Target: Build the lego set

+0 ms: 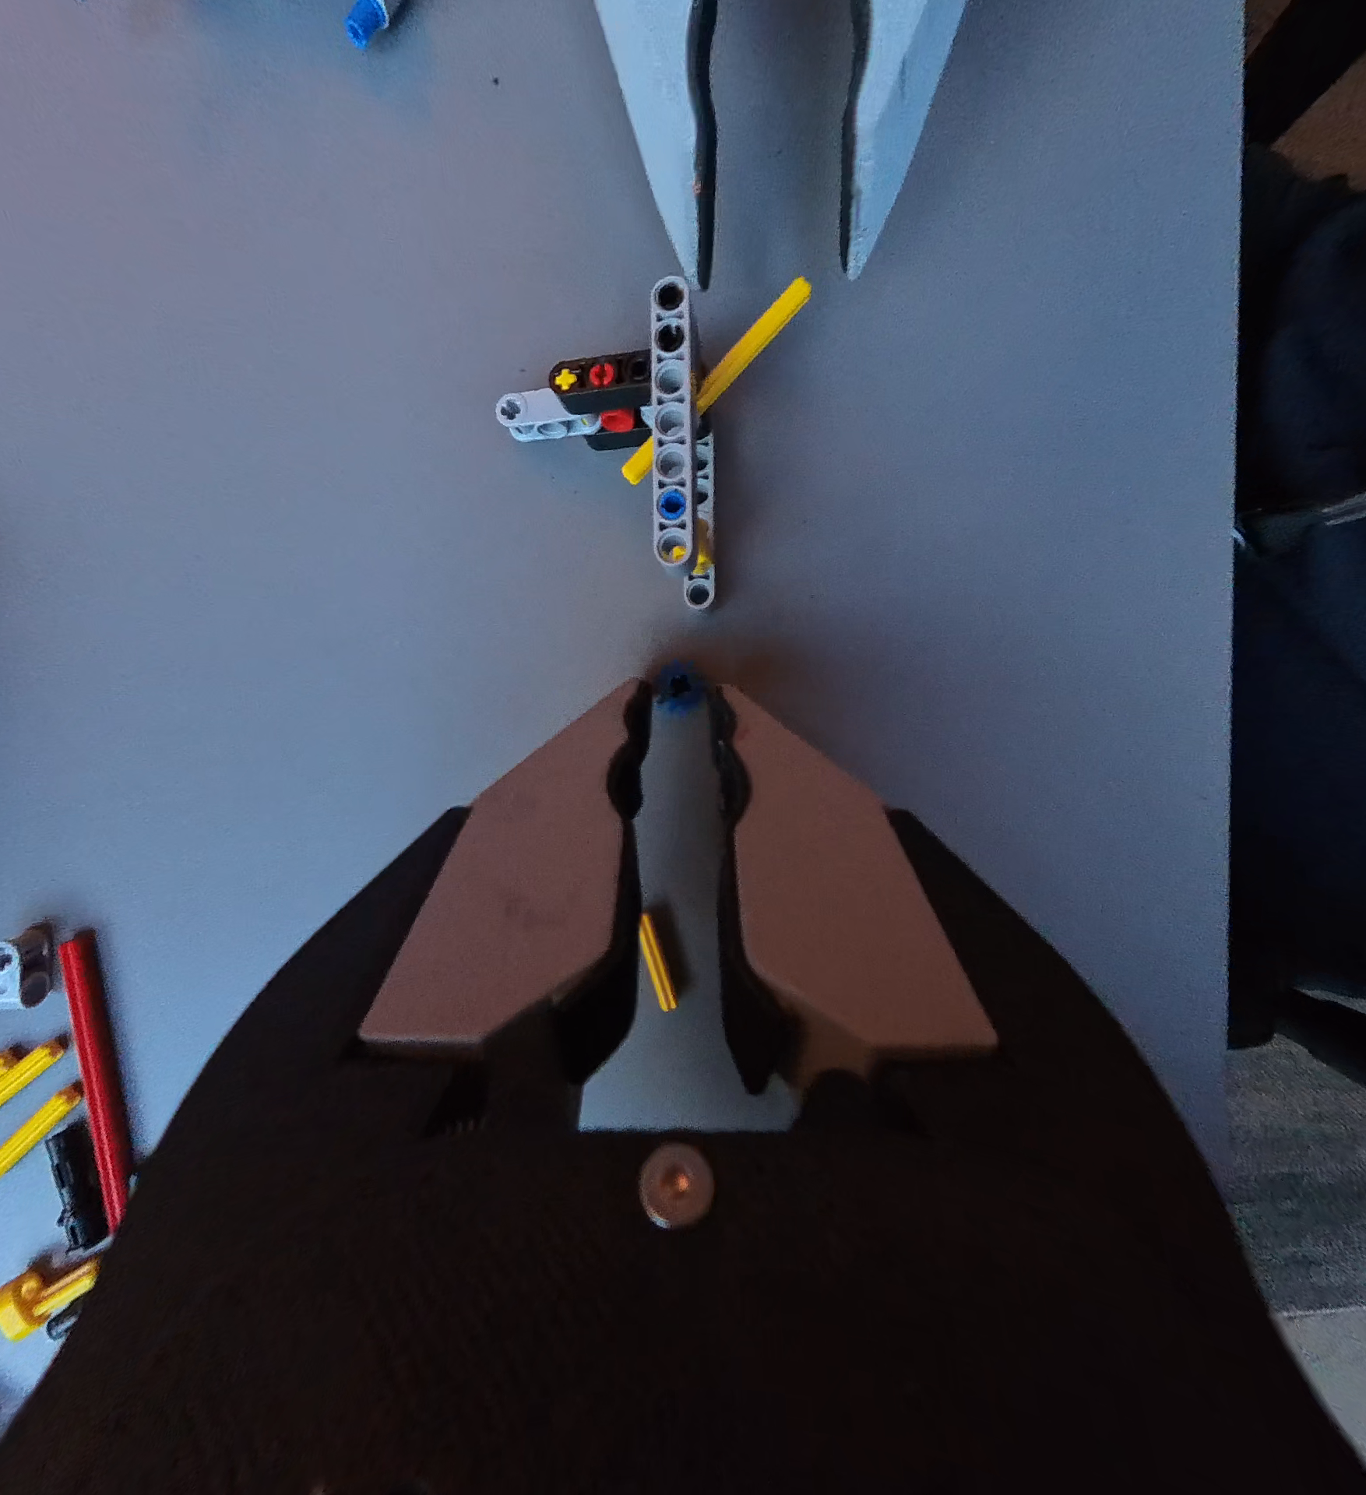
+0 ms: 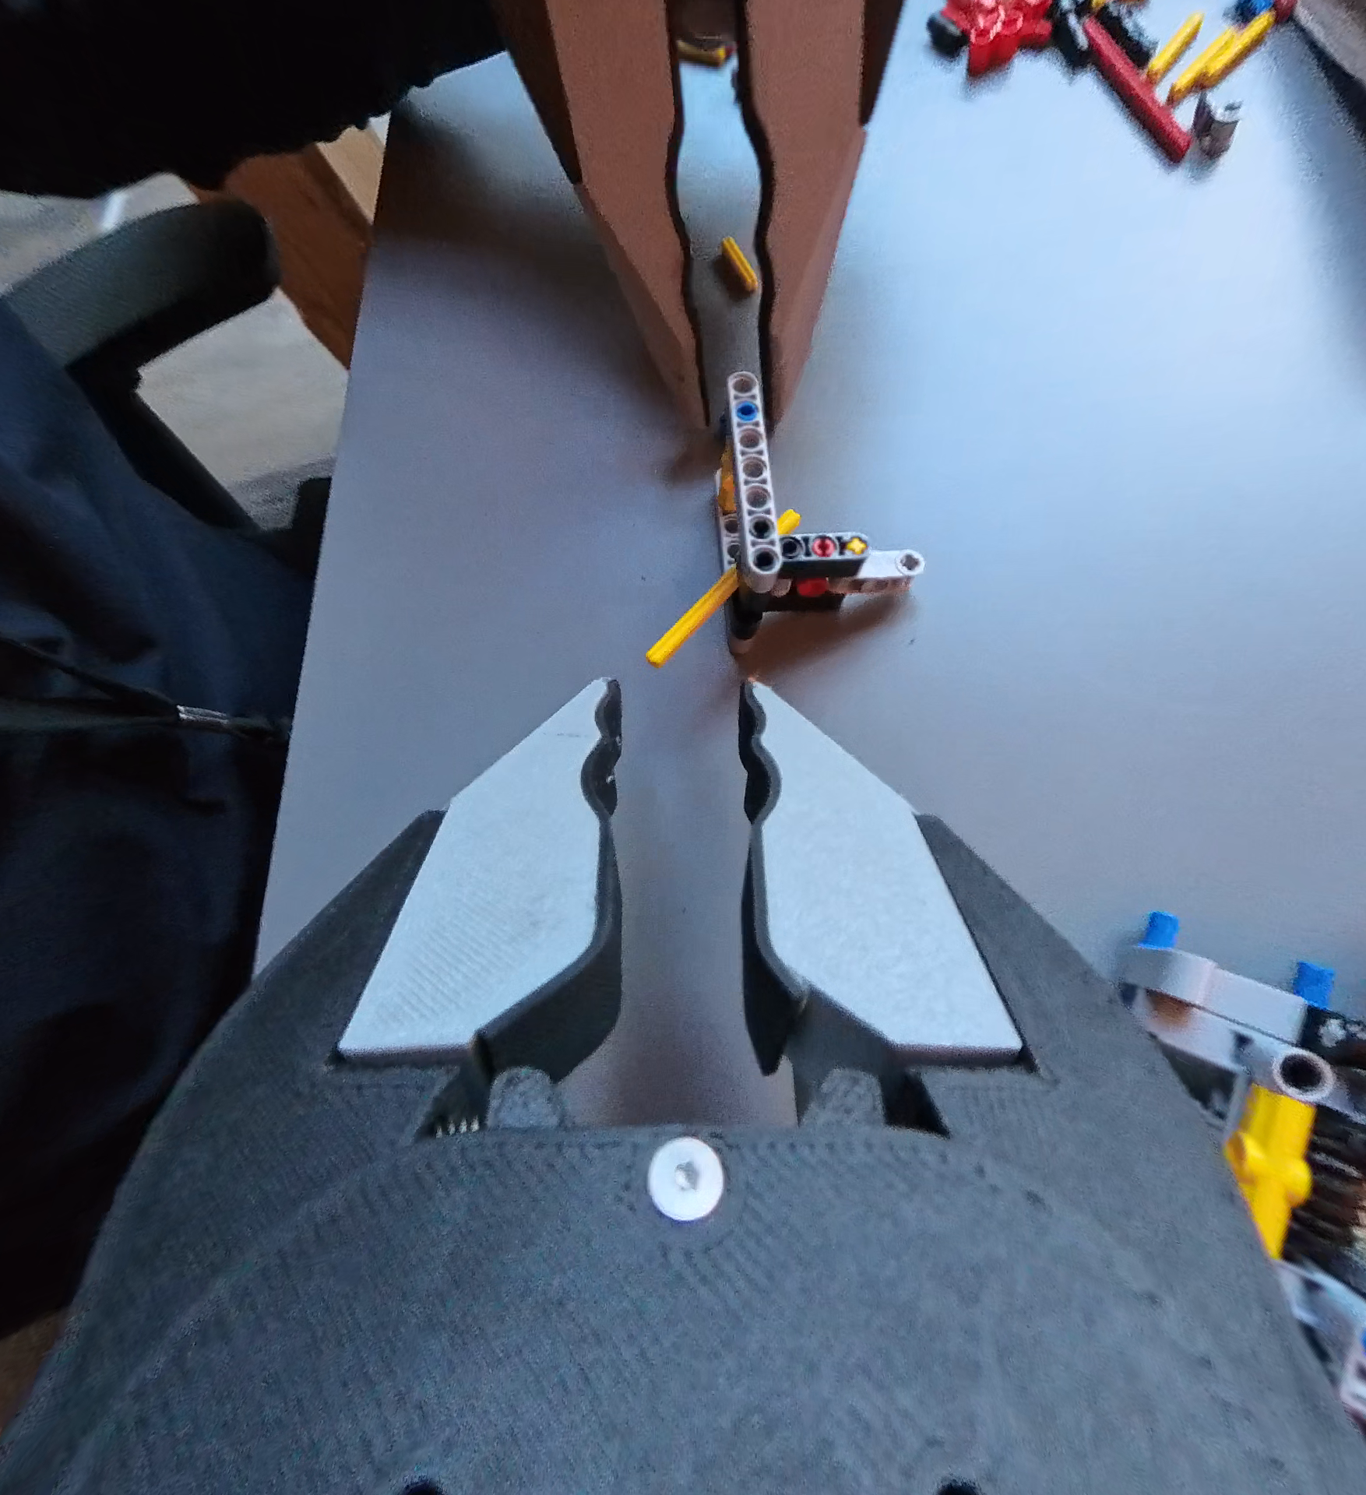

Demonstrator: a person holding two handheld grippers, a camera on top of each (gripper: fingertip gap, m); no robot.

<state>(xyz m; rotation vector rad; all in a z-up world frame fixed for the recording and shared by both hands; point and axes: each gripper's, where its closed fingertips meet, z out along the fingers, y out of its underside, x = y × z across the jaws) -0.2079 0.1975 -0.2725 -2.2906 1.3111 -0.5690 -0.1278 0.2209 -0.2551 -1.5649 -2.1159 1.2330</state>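
My left gripper [image 1: 676,692], with brown fingers, is shut on a small blue gear [image 1: 673,688] at its fingertips, low over the grey table [image 1: 259,485]. Just ahead stands an assembly of grey holed beams [image 1: 672,421] with a black beam, red pins, a blue pin and a long yellow axle [image 1: 752,340] through it. A short yellow axle [image 1: 657,961] lies on the table under the left fingers. My right gripper [image 2: 680,688], with grey fingers, is open and empty, its tips just short of the assembly [image 2: 752,485]. It faces the left gripper [image 2: 736,417] from the other side.
Loose parts lie at the lower left of the left wrist view: a red axle [image 1: 93,1052], yellow axles [image 1: 8,1076], a yellow connector [image 1: 32,1302]. A built model [image 2: 1311,1092] stands at the right. More red and yellow parts [image 2: 1133,73] lie far right. The table edge [image 1: 1238,485] and a chair [image 2: 138,267] are close. Spacing between my two grippers at the tips: around 9 cm.
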